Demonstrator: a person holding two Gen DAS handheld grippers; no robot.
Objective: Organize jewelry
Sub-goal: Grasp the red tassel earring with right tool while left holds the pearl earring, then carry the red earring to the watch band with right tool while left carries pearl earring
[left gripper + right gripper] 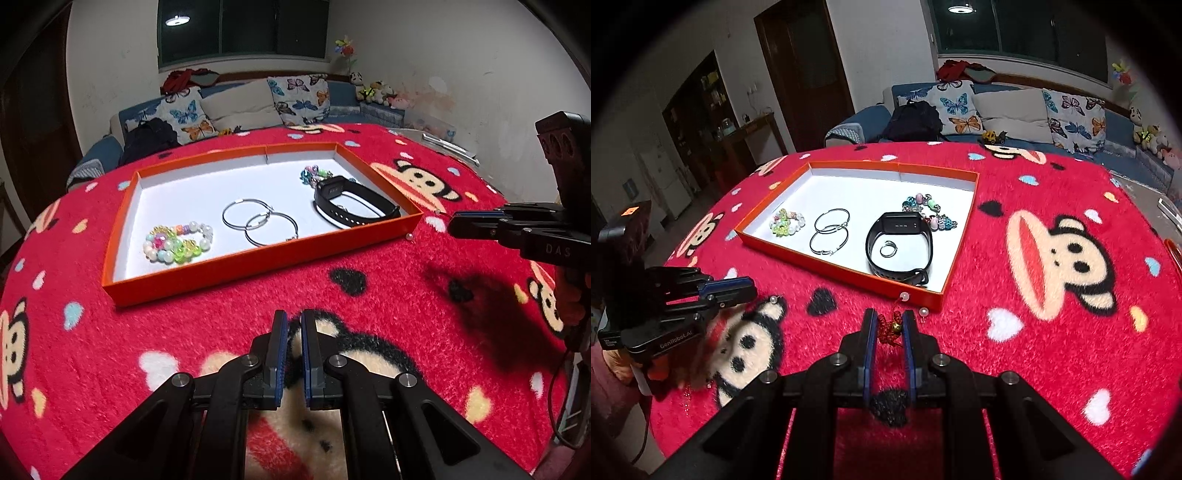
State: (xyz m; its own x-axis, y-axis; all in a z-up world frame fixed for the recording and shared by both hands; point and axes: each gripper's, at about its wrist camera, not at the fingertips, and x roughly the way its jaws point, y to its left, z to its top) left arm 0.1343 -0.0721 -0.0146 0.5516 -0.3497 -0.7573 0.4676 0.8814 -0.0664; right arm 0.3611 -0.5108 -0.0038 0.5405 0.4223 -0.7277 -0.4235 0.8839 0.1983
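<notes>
Red monkey-print blanket (1052,332) under orange tray (846,271). Inside tray: black watch band (899,236), hoop earrings (829,230), bead bracelets (786,223). Before tray's near corner, right gripper (889,326) clamped on red knotted charm (891,326); left gripper (293,328) closed, empty.

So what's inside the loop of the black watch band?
A small silver ring lies inside the black watch band, on the tray's white floor. The left view hides it behind the band.

A red monkey-print blanket (1052,295) covers the tabletop, and behind it a blue sofa (1008,92) carries butterfly cushions (956,107), a black backpack (914,120) and plush toys (1152,138).
</notes>
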